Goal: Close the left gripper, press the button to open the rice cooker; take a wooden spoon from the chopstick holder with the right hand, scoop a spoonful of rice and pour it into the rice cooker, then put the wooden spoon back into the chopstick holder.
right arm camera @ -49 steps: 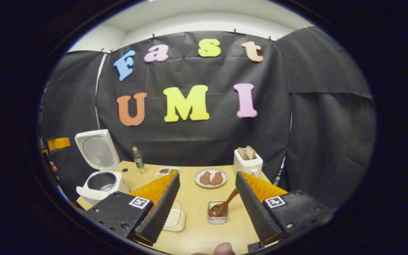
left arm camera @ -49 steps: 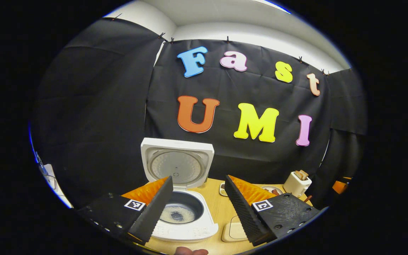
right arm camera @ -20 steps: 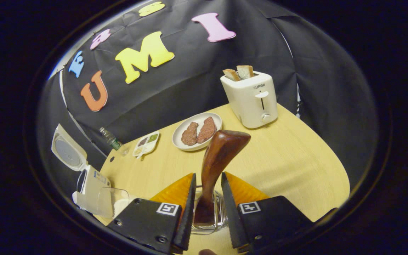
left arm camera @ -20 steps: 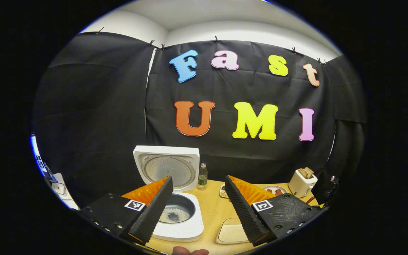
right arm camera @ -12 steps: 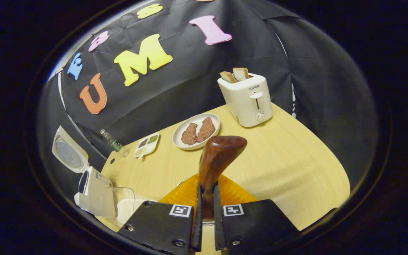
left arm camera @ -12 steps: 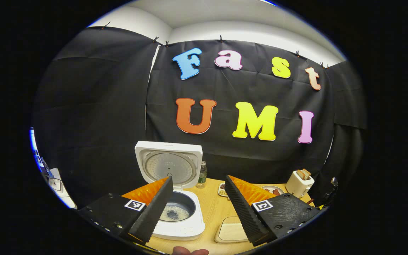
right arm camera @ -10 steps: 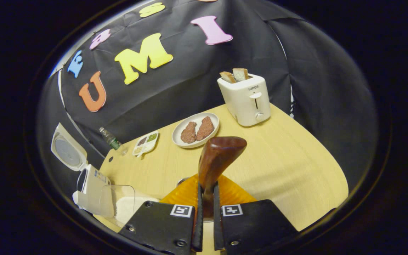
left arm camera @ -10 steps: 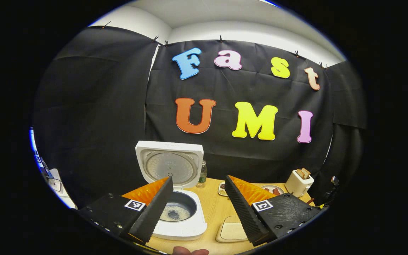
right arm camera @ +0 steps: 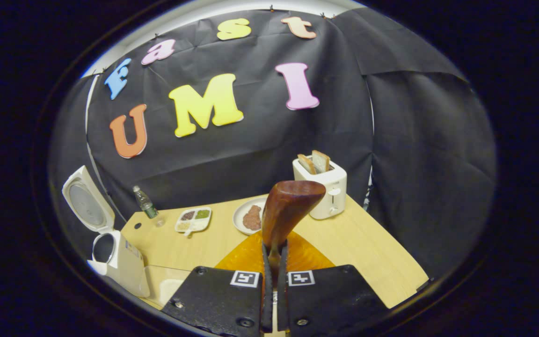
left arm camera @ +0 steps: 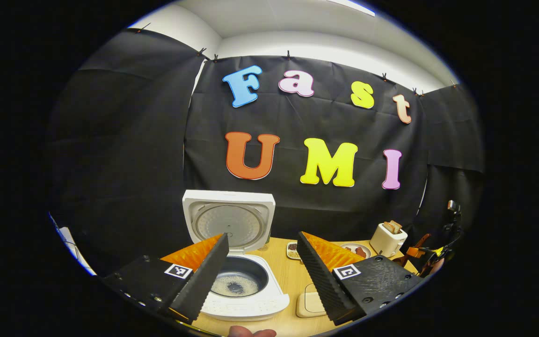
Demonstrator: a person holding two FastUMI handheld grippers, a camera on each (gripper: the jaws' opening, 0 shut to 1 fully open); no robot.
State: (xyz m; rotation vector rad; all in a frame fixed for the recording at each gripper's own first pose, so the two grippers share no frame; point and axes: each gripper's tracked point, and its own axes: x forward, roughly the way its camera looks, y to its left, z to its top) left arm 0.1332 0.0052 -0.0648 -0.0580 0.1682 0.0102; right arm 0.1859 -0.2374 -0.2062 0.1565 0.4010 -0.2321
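My right gripper (right arm camera: 274, 262) is shut on the dark wooden spoon (right arm camera: 292, 203). The spoon's broad end sticks up past the fingers and its lower part is hidden behind them. The white rice cooker (right arm camera: 119, 260) stands at the table's left edge with its lid (right arm camera: 82, 199) raised. In the left gripper view the cooker's lid (left arm camera: 228, 220) stands upright and a little rice lies in the dark pot (left arm camera: 237, 283). My left gripper (left arm camera: 262, 276) is open just in front of the cooker and holds nothing.
On the wooden table (right arm camera: 367, 252) stand a toaster (right arm camera: 322, 187) with bread, a plate of meat (right arm camera: 248, 216), a sectioned dish (right arm camera: 192, 220) and a small bottle (right arm camera: 144, 202). A clear container with white rice (right arm camera: 164, 281) sits beside the cooker.
My right gripper came down over the spoon in its holder, shut on the handle and has lifted it. The left gripper stayed open by the cooker, drifting only slightly.
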